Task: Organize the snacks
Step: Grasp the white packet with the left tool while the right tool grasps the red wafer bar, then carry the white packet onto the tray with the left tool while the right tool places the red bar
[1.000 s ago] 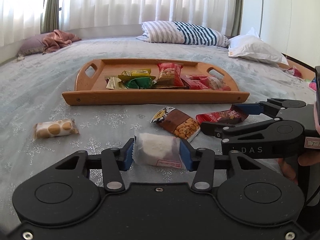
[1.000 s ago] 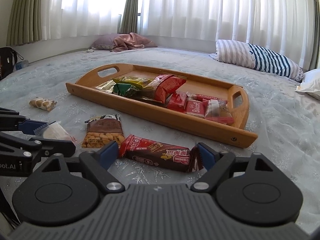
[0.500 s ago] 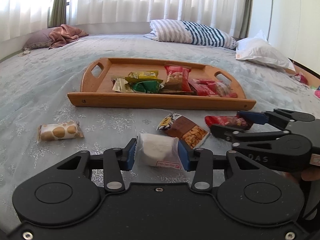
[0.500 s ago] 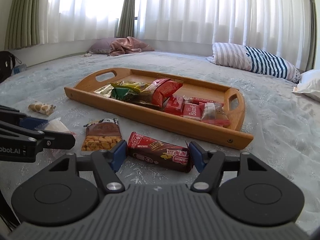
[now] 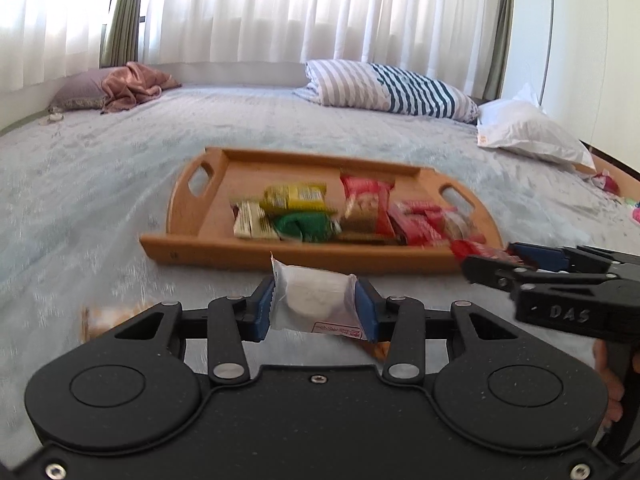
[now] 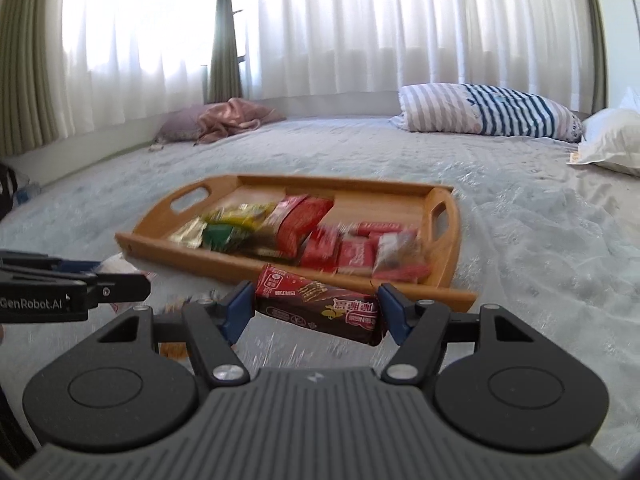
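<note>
A wooden tray (image 5: 280, 256) lies on the bed with several snack packets in it, green, yellow and red. My left gripper (image 5: 314, 288) is shut on a white snack packet (image 5: 308, 306), held clear of the bedspread just in front of the tray. My right gripper (image 6: 316, 292) is shut on a red-brown chocolate bar (image 6: 320, 308), held by its two ends and tilted down to the right. In the left wrist view the right gripper (image 5: 516, 260) is at the right with the bar's red end (image 5: 476, 249) showing. The left gripper (image 6: 116, 274) enters the right wrist view from the left.
A peanut packet (image 6: 174, 350) lies on the bed below the grippers, mostly hidden. A blurred cookie packet (image 5: 104, 318) lies at the left. A striped pillow (image 5: 384, 88), a white pillow (image 5: 524, 132) and a pink cloth (image 5: 128, 84) sit far back near the curtains.
Both grippers have risen and lifted their packets off the bedspread. The right jaws closed in onto the chocolate bar. The tray looks nearer.
</note>
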